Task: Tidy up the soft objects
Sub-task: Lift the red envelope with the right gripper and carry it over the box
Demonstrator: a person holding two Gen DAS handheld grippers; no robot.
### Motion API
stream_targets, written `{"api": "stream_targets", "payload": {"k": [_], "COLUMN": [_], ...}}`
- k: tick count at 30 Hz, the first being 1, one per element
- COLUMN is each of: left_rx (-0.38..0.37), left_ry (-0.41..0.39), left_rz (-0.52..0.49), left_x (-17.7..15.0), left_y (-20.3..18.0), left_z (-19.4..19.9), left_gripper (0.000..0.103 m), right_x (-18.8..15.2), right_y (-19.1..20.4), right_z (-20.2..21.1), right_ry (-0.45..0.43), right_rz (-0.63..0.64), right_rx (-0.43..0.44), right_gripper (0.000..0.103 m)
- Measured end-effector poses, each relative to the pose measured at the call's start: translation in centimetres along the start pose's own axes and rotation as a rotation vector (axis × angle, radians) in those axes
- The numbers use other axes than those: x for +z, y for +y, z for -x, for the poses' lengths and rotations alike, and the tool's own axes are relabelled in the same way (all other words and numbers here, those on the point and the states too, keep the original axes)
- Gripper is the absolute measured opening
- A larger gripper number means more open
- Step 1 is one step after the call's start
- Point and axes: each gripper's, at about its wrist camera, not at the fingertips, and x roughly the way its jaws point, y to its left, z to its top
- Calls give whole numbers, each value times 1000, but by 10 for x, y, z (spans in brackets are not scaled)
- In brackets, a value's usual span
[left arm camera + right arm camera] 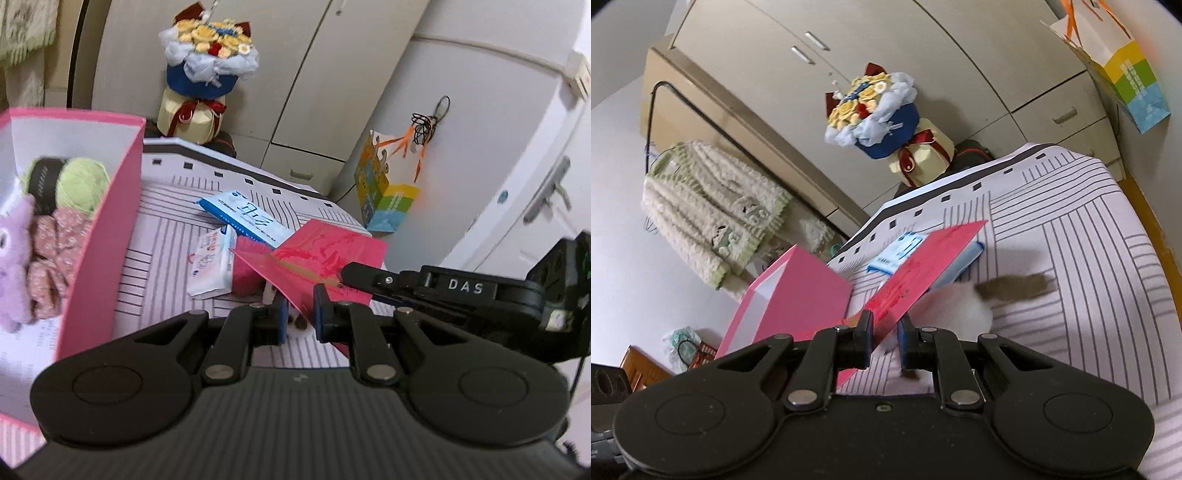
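A flat red envelope (325,254) with a gold pattern hangs above the striped table (166,236). My left gripper (300,317) is shut on its near corner. My right gripper (345,275) reaches in from the right and pinches the same envelope's edge. In the right wrist view the red envelope (923,269) runs up and away from my right gripper (886,332), which is shut on it. The open pink box (107,236) at the left holds green yarn (79,182), a purple plush (13,258) and floral cloth (55,251). A white plush with a brown tail (964,310) lies under the envelope.
On the table lie a blue tissue pack (247,218), a white wipes pack (212,264) and a pink knit piece (245,269). A bouquet (207,70) stands at the back by the cabinets. A sweater (713,206) hangs left. A paper bag (384,192) hangs on the door.
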Motion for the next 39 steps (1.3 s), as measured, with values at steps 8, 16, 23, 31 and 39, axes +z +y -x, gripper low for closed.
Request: {"api": "stream_targets", "payload": {"k": [8, 16, 23, 31, 39], "left_rx": [30, 1, -23, -1, 61], "left_ry": [-24, -13, -48, -132, -198], "left_rz": [-91, -117, -110, -80, -44], "left_x": [-24, -40, -39, -38, -31], "left_y": [-19, -23, -12, 17, 67], "left_z": [40, 80, 116, 151, 173], "left_gripper": [12, 12, 12, 12, 13], "right_x": [-19, -37, -38, -39, -44], "right_y": [15, 37, 76, 126, 176], "right_z": [27, 58, 69, 52, 5], "right_ry": [16, 69, 108, 111, 145], "right_rz": [35, 85, 176, 281, 382], "right_rx": [29, 48, 58, 77, 123], "right_gripper": [17, 17, 17, 17, 17]}}
